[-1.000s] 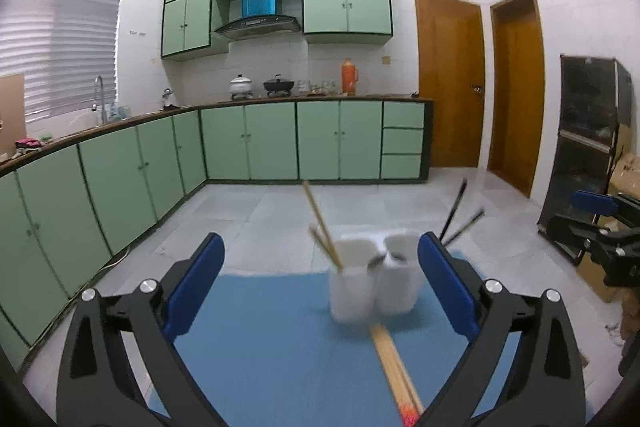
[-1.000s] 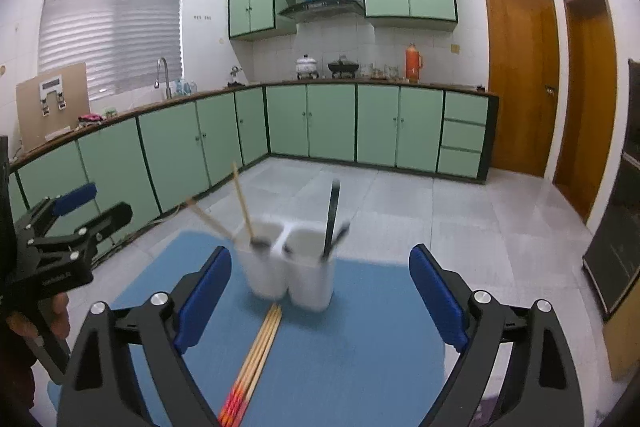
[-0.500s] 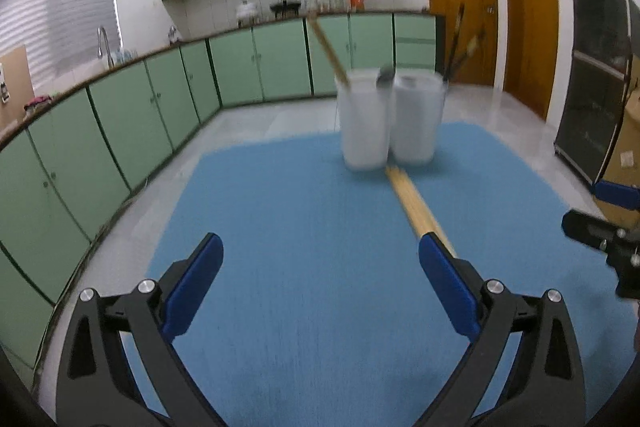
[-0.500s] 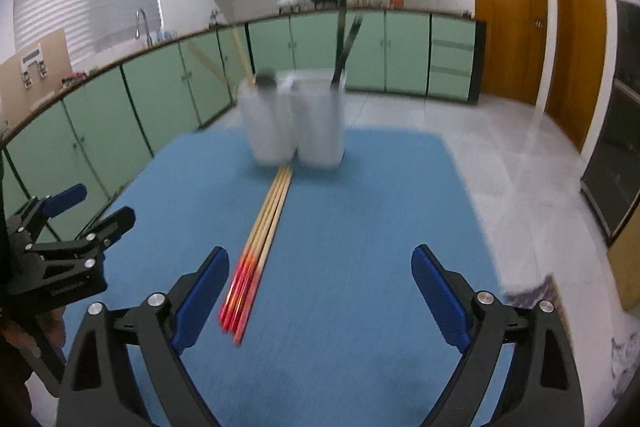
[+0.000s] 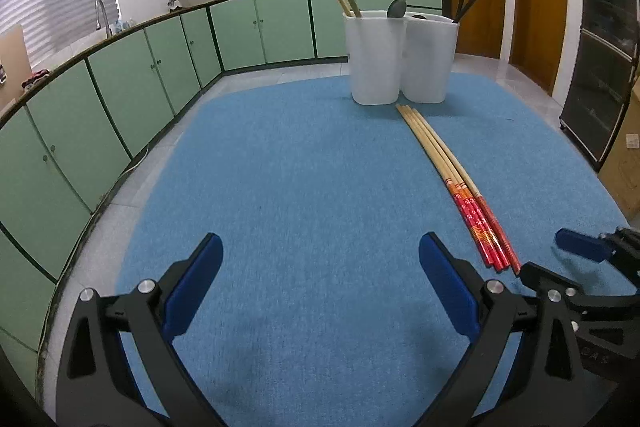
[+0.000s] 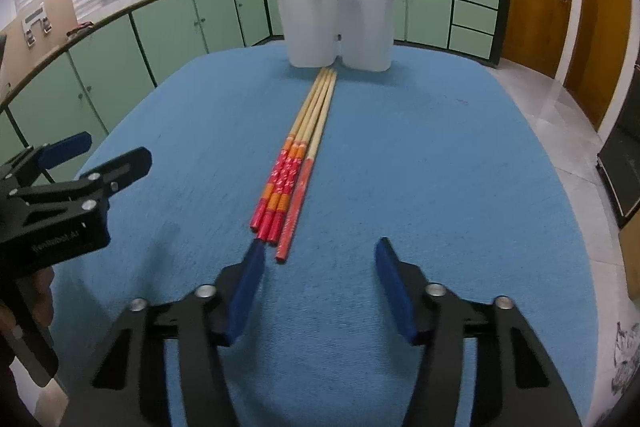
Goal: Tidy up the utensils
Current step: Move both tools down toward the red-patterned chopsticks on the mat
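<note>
Four red-ended chopsticks [image 6: 298, 163] lie bundled on the blue table [image 6: 440, 155], running from mid-table to the two white holders [image 6: 338, 23] at its far edge. The right gripper [image 6: 318, 259] hangs spread and empty just behind their red ends. The left gripper [image 5: 320, 271] is spread over bare cloth near the front edge.

- Left gripper [image 5: 320, 281]: black angular frame, blue pads [image 5: 192, 283], silver screws at the finger joints.
- Right gripper [image 6: 320, 287]: same black frame, blue pads [image 6: 246, 285], silver screws.
- White lettering, too blurred to read, on the left gripper's body, lower left of the right wrist view.
</note>
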`<action>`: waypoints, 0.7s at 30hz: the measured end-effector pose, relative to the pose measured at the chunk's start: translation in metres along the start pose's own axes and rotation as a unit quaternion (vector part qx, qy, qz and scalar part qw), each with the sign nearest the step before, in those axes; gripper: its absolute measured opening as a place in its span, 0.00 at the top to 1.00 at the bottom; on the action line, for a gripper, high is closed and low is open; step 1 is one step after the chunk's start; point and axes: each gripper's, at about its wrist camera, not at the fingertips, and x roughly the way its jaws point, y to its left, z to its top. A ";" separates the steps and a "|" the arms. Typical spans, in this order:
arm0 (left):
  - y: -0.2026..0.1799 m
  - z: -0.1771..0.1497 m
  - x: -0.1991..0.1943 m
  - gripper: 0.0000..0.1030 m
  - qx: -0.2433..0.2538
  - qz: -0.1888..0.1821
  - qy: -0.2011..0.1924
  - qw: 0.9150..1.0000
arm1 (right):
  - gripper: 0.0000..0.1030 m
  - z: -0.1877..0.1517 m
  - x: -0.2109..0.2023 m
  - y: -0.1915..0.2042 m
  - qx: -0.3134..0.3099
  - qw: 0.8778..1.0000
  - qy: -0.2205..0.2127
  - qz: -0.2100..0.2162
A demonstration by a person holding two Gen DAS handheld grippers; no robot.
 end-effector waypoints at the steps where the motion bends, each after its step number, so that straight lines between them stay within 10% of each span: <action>1: -0.002 -0.001 0.001 0.07 0.000 0.000 0.000 1.000 | 0.59 -0.001 0.002 0.001 -0.002 1.000 0.003 -0.001; 15: -0.008 0.002 0.006 0.07 -0.004 -0.010 0.007 1.000 | 0.94 0.002 0.006 0.015 -0.026 1.000 0.005 -0.006; 21: -0.017 -0.001 0.010 0.07 -0.001 -0.025 0.016 1.000 | 0.94 0.001 0.002 0.003 -0.008 1.000 0.000 -0.016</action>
